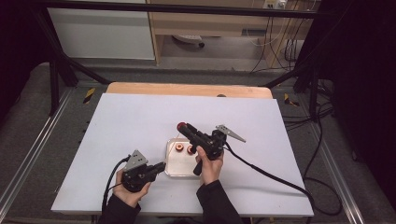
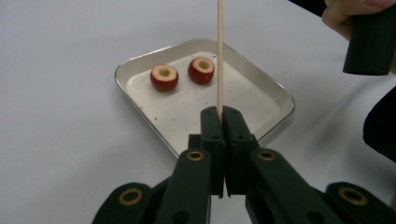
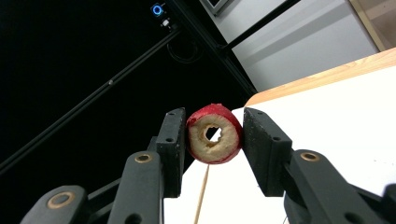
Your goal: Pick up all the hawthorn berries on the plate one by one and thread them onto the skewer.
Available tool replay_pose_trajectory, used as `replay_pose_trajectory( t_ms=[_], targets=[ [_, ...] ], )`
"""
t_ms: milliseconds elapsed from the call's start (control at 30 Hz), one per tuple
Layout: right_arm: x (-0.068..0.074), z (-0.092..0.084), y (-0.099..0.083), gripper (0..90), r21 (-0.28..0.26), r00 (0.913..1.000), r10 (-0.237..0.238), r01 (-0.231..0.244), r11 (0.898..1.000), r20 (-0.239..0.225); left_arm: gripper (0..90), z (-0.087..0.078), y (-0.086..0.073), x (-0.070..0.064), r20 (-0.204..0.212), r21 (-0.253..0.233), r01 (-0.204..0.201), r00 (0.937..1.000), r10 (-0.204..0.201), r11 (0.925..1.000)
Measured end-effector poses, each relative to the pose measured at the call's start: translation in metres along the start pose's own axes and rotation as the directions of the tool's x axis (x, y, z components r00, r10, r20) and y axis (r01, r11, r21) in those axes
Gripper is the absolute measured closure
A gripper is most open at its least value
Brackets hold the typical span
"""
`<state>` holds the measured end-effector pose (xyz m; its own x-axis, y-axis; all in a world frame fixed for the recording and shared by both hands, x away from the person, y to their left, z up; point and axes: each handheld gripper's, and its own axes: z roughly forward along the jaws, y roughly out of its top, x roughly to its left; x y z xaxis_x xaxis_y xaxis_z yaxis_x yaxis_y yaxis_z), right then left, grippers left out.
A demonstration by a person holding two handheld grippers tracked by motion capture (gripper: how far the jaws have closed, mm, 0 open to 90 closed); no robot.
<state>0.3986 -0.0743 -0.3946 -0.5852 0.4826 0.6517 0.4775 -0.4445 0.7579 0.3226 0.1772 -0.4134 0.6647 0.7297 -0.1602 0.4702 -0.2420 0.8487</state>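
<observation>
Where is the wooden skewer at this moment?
In the left gripper view, the wooden skewer stands upright, clamped in the left gripper, in front of the metal tray holding two cored red fruits.

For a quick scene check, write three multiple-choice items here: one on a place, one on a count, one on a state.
1. Where do the loose cored fruits lie?
A. in the metal tray
B. on the bare table
C. on the floor

2. How many cored fruits lie in the tray?
A. one
B. two
C. four

3. What does the left gripper hold?
A. nothing
B. a spoon
C. a wooden skewer

Answers:
1 A: both sit inside the metal tray.
2 B: two cored fruits show there.
3 C: the left gripper is shut on the wooden skewer.
</observation>
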Motion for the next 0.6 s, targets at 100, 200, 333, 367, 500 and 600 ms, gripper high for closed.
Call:
replay_pose_trajectory(
  t_ms=[100,200,333,367,500,600],
  targets=[
    [-0.0001,0.0,-0.0001,60.9,-0.002,1.0,-0.001,0.001,1.0,-0.002,88.3,-0.0005,0.0,0.0007,-0.001,0.0,-0.001,1.0,0.001,1.0],
    [-0.0002,0.0,0.0,60.9,-0.002,1.0,-0.004,0.004,1.0,-0.003,88.3,-0.0007,-0.0001,0.0004,0.0,-0.004,0.001,1.0,-0.001,1.0],
    [-0.0007,0.0002,0.0001,60.9,0.002,1.0,-0.005,0.005,1.0,-0.002,88.3,-0.0003,-0.0002,0.0003,-0.001,-0.001,-0.002,1.0,0.002,1.0],
    [-0.0007,0.0003,0.0001,60.9,0.003,1.0,-0.005,0.005,1.0,-0.001,88.3,-0.0003,-0.0003,0.0005,-0.001,-0.001,-0.001,1.0,0.001,1.0],
    [-0.0009,0.0003,-0.0003,61.0,0.007,1.0,-0.009,0.009,1.0,-0.002,88.3,0.0001,-0.0004,0.0011,0.0,0.002,0.005,1.0,-0.005,1.0],
    [-0.0005,0.0002,-0.0006,61.0,0.008,1.0,-0.009,0.009,1.0,-0.002,88.2,0.0005,-0.0008,0.0009,0.001,0.001,0.008,1.0,-0.008,1.0]
  ],
)
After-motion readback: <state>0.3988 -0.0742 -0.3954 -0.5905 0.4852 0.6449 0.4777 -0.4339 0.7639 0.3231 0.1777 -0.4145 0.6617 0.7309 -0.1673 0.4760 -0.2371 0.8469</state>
